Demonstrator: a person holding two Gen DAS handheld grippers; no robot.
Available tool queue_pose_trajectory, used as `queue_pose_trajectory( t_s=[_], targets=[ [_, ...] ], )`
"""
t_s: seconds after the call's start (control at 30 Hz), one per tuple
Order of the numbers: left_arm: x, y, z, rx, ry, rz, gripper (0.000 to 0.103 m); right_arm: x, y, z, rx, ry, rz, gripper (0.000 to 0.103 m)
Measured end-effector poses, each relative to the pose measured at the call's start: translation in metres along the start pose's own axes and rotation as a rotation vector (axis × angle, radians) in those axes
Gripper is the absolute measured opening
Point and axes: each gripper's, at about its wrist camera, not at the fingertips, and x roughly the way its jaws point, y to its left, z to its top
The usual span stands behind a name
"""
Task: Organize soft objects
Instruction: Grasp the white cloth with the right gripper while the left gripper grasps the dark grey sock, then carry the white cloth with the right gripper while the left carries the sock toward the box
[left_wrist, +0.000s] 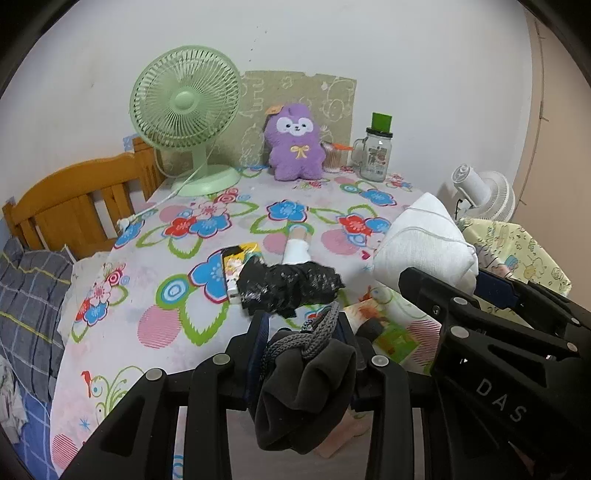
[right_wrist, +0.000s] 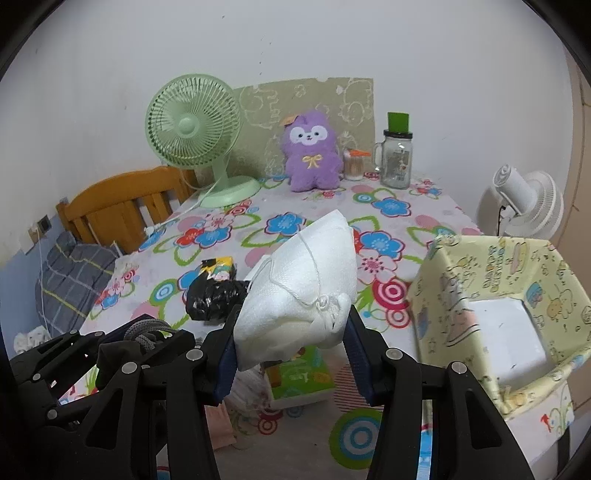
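My left gripper (left_wrist: 303, 332) is shut on a dark grey drawstring pouch (left_wrist: 306, 398), whose braided cord loops up between the fingers. It hangs above the flowered tablecloth (left_wrist: 177, 332). My right gripper (right_wrist: 291, 332) is shut on a white drawstring bag (right_wrist: 299, 291), also lifted off the table. The left wrist view shows that white bag (left_wrist: 424, 240) at the right, with the right gripper (left_wrist: 450, 280) under it. The left gripper (right_wrist: 147, 334) sits low at the left of the right wrist view. A yellow cartoon-print fabric box (right_wrist: 491, 314) stands open to the right of the white bag.
On the cloth lie a crumpled black plastic bag (left_wrist: 288, 288), a white rolled sock (left_wrist: 295, 251), a yellow packet (left_wrist: 236, 262) and a green tissue pack (right_wrist: 299, 376). At the back stand a purple plush (left_wrist: 293, 147), a green fan (left_wrist: 184, 110) and a glass jar (left_wrist: 376, 155). A wooden headboard (left_wrist: 74, 206) is left.
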Motion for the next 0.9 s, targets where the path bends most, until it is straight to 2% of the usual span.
queue_pose_trajectory(
  t_s=[0.9],
  targets=[
    [-0.035,-0.068,0.034,0.108,-0.09,-0.04,0.036,-0.06,-0.052,0.022,0.056,-0.093,-0.06,0.055]
  ],
)
